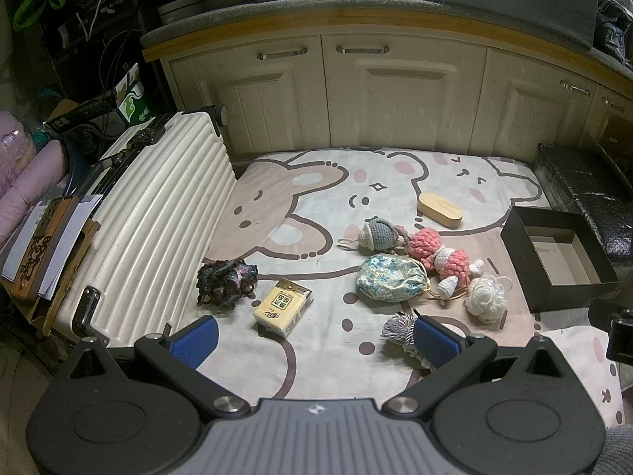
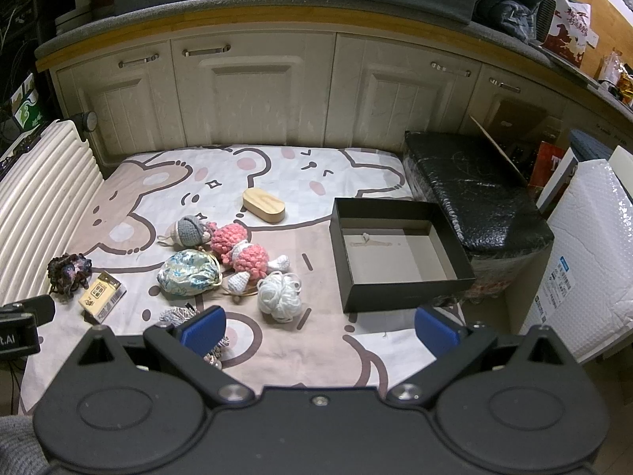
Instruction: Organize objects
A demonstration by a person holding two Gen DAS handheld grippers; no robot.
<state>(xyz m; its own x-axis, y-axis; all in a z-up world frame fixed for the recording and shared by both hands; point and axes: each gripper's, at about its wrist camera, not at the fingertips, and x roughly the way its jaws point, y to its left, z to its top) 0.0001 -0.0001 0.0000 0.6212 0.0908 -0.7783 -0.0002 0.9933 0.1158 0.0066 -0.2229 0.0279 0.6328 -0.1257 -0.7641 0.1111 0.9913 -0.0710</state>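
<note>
Small items lie on a cartoon-bear cloth (image 1: 308, 206): a wooden oval case (image 1: 440, 210), a grey crochet toy (image 1: 378, 232), a pink crochet doll (image 1: 439, 255), a floral pouch (image 1: 389, 278), a white yarn ball (image 1: 486, 300), a grey tassel (image 1: 397, 328), a yellow tissue pack (image 1: 283, 306) and dark yarn (image 1: 225, 283). An open black box (image 2: 395, 251) stands empty at the right. My left gripper (image 1: 316, 336) is open, above the cloth near the tissue pack. My right gripper (image 2: 318, 328) is open, empty, in front of the box.
A white ribbed suitcase (image 1: 158, 229) lies along the cloth's left edge. Cream cabinets (image 2: 257, 91) stand behind. A black wrapped block (image 2: 470, 182) and white bubble-wrapped panels (image 2: 589, 257) stand at the right. Boxes and papers (image 1: 43, 253) sit left of the suitcase.
</note>
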